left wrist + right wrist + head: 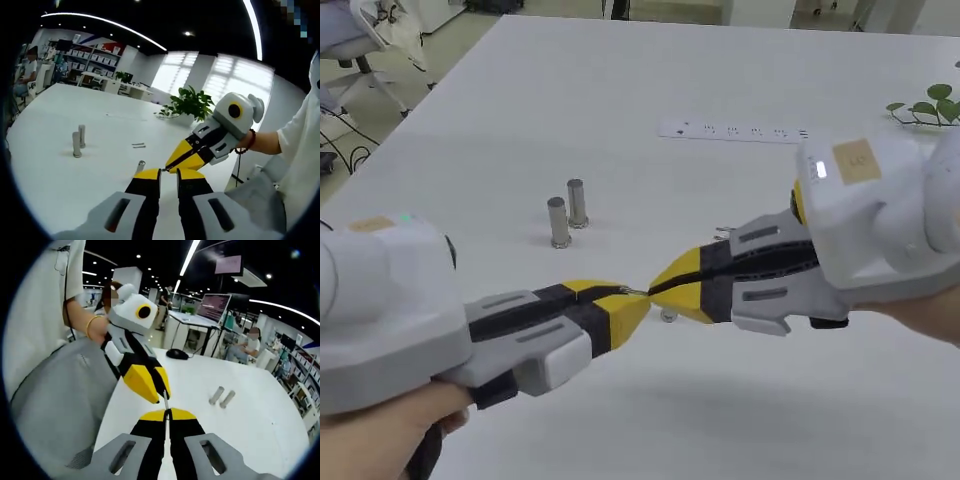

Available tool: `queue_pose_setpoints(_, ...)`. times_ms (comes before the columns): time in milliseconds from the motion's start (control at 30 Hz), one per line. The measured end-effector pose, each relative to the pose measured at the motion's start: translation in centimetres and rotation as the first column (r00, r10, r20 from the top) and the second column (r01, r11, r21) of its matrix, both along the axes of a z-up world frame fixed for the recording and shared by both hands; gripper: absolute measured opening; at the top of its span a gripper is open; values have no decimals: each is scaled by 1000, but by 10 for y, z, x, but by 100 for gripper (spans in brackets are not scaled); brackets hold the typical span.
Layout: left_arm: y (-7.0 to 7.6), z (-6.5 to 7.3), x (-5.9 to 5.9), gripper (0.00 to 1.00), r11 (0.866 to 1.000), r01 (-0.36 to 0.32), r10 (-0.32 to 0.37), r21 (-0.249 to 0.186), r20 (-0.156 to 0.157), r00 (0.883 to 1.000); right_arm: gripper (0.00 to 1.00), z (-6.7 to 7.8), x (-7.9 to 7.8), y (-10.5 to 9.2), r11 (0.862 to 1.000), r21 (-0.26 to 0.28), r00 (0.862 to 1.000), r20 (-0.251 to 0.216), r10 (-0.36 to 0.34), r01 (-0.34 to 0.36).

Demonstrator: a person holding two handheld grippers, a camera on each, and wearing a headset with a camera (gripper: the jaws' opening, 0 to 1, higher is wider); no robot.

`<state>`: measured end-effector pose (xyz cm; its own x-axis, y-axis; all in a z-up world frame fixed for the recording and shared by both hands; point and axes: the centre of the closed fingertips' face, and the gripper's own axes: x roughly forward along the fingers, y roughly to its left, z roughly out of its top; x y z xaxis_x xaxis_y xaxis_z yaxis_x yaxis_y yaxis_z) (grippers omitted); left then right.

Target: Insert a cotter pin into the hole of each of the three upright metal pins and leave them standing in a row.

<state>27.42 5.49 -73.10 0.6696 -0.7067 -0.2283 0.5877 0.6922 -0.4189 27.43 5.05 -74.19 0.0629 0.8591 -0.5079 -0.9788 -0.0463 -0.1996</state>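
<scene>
The yellow-tipped right gripper (167, 413) is clamped on a thin silver cotter pin (165, 401). The pin's long axis runs roughly level, pointing into the tips of the left gripper (168, 172), whose hold I cannot tell. Just beneath stands a grey cylindrical metal pin (668, 316). Two matching upright pins (557, 222) stand further off.

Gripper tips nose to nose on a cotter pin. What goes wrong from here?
1. The thin cotter pin is pinched at the very tips of the right gripper, with the left gripper at its other end; a slip likely drops it.
2. A metal pin sits just beneath the tips; a dip could topple it.
</scene>
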Motion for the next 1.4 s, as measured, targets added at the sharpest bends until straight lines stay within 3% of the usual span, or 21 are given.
queue_pose_setpoints(200, 0, -1, 0, 5, 999, -5, 4, -31, -32, 999, 2, 1, -3, 1, 1000, 6, 1000, 11, 10, -11)
queue_pose_setpoints(333, -1, 0, 0, 1, 997, -17, 12, -80, -57, 998, 2, 2, -5, 2, 1000, 6, 1000, 25, 17, -17)
queue_pose_setpoints(467, -1, -1, 0, 1, 996, -25, 19, -88, -68, 998, 2, 2, -5, 3, 1000, 4, 999, 35, 20, -20)
queue_pose_setpoints(800, -1, -2, 1, 2, 996, -33, 29, -84, -54, 998, 2, -2, -6, 4, 998, -54, 992, 116, 41, -35)
queue_pose_setpoints(1133, 1, -7, 1, 1, 994, -53, 44, -94, -98, 994, 2, -5, -4, 4, 997, -74, 990, 136, 48, -38)
queue_pose_setpoints(1233, 1, -9, 1, 1, 997, -48, 42, -63, -86, 995, 2, -7, -5, 5, 996, -78, 990, 133, 49, -39)
queue_pose_setpoints(1400, 2, -10, 1, 0, 996, -52, 45, -70, -100, 994, 3, -7, -5, 5, 998, -61, 993, 111, 37, -31)
